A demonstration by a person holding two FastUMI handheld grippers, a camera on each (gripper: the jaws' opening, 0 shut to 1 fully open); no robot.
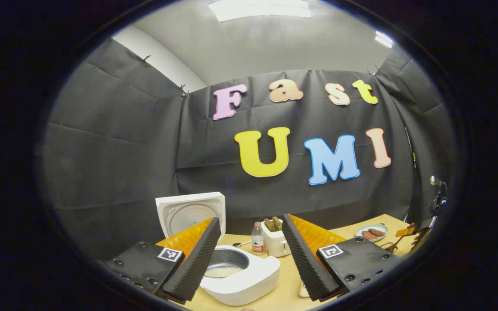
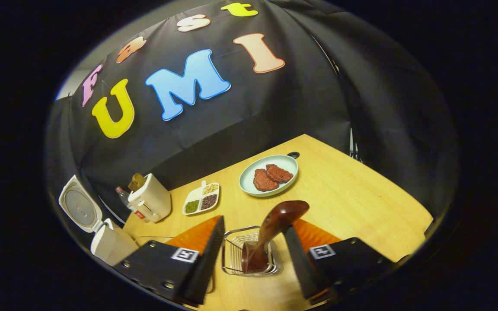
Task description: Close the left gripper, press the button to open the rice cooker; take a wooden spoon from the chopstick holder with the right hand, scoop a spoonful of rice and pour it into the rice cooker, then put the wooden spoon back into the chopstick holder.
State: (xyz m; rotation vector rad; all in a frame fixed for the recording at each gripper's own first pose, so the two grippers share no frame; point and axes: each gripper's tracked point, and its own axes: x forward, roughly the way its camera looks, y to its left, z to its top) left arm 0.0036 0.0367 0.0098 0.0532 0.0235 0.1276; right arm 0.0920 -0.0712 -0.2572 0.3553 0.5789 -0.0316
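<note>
A pale wooden table (image 2: 352, 194) carries everything, and in the right gripper view a round plate (image 2: 249, 183) with two pieces of meat sits near its middle, with a divided snack tray (image 2: 201, 198) at its 9 o'clock. Farther toward 9 o'clock stand a white toaster (image 2: 151, 198), a small bottle (image 2: 122, 196) and the open rice cooker (image 2: 106, 244). A wire chopstick holder (image 2: 236, 255) rests at the plate's 6 o'clock.

Wooden spoon (image 2: 270, 235) in chopstick holder (image 2: 236, 255), plate (image 2: 249, 181) behind.
</note>
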